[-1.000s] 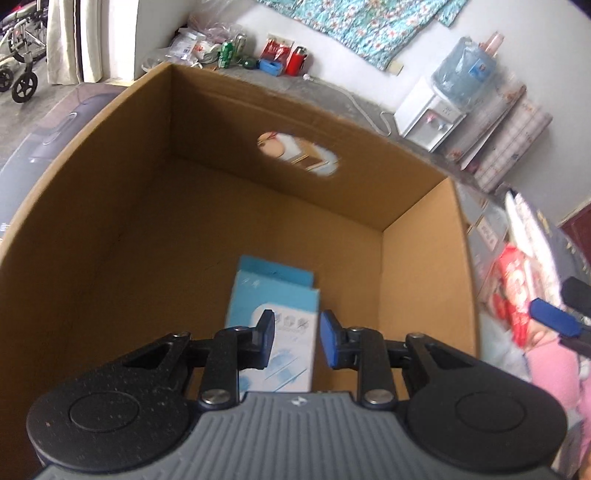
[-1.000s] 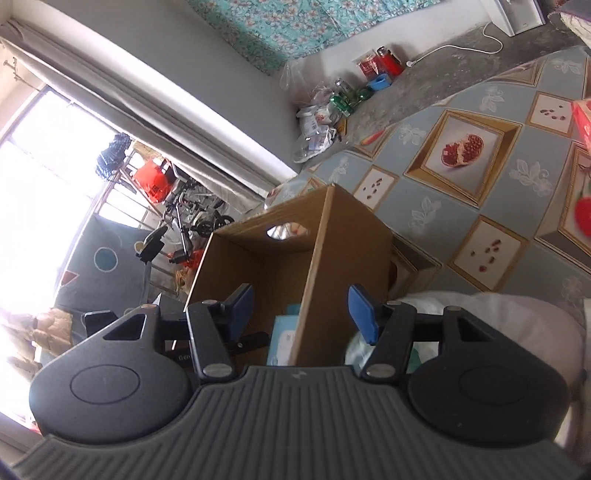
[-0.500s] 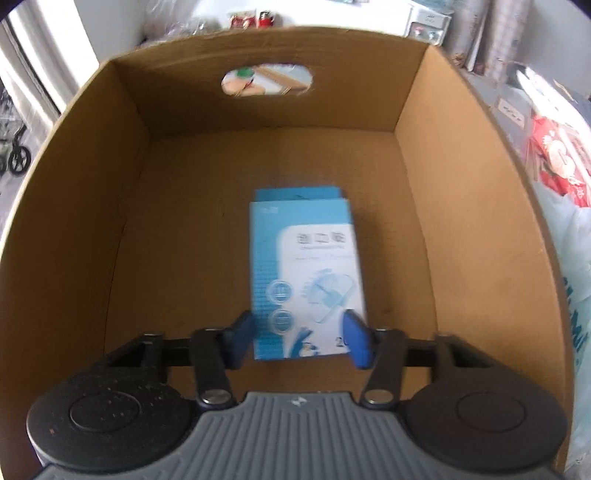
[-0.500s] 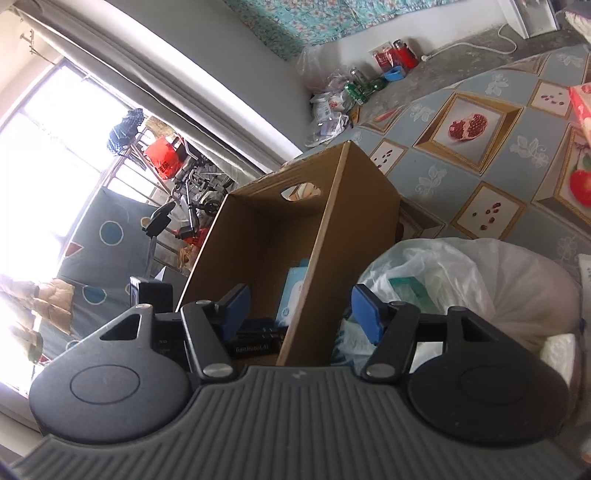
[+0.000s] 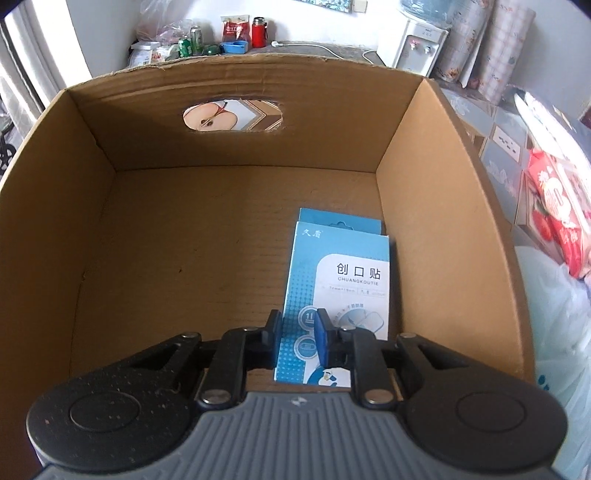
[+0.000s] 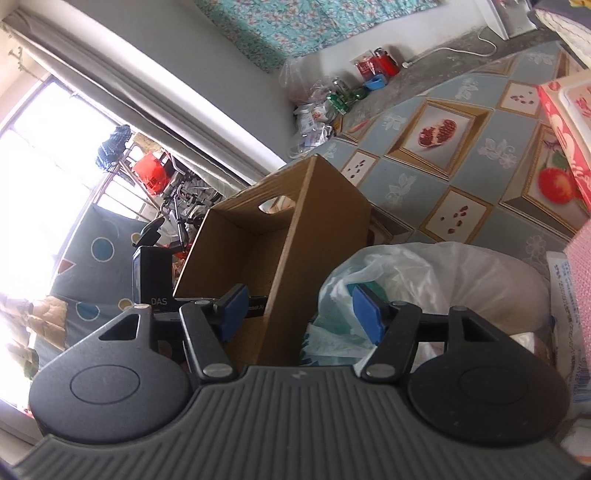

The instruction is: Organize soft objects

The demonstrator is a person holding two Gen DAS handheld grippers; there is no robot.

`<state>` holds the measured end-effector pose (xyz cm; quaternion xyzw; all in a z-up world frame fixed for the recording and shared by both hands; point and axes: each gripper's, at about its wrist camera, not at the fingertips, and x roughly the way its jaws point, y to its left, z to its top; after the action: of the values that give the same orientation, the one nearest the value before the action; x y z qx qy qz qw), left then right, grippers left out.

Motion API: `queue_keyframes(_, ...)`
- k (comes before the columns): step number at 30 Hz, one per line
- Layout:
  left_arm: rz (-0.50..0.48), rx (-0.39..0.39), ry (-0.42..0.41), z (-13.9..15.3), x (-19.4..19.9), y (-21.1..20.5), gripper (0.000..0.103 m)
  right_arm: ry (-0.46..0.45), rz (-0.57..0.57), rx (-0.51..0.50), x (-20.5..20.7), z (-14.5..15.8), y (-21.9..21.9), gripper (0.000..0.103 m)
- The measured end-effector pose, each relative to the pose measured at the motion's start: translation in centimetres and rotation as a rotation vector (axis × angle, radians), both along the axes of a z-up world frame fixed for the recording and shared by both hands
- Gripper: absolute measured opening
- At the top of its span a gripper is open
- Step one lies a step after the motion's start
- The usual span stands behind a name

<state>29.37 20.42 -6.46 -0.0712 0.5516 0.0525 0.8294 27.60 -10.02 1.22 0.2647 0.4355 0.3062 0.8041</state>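
Note:
A blue and white bandage box (image 5: 338, 284) lies flat on the floor of the open cardboard box (image 5: 229, 110), near its right wall. My left gripper (image 5: 298, 341) hovers above the box's near end, its jaws narrowed to a small gap with nothing between them. My right gripper (image 6: 299, 308) is open and empty, hanging over the cardboard box's (image 6: 325, 221) right wall with a white plastic bag (image 6: 424, 273) of soft items just right of it. The left gripper's body shows inside the box in the right wrist view.
A red and white tissue pack (image 5: 557, 206) and the plastic bag (image 5: 554, 302) lie right of the box on the patterned mat (image 6: 461, 177). A water dispenser (image 5: 410, 40) and bottles (image 5: 258, 27) stand by the far wall.
The left gripper let go of the bandage box, narrowed its jaws and shifted left. The bandage box now lies by the right wall. The right gripper stayed open and rose slightly.

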Motion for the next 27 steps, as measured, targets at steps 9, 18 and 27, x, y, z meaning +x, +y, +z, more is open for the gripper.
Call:
queue_keyframes(9,-0.079,0.11,0.04,1.6,-3.2,-0.5,0.026,-0.004,-0.011,0.009,-0.2,0.3,-0.8,0.066)
queue_keyframes(18,-0.123,0.124,0.083,-0.9,-1.3,-2.9,0.026,-0.007,-0.036,0.003,-1.1,0.5,-1.5,0.066)
queue_keyframes(27,-0.105,0.135,0.018,-0.9,1.2,-3.5,0.026,-0.011,-0.078,0.0,-2.7,0.5,-3.5,0.067)
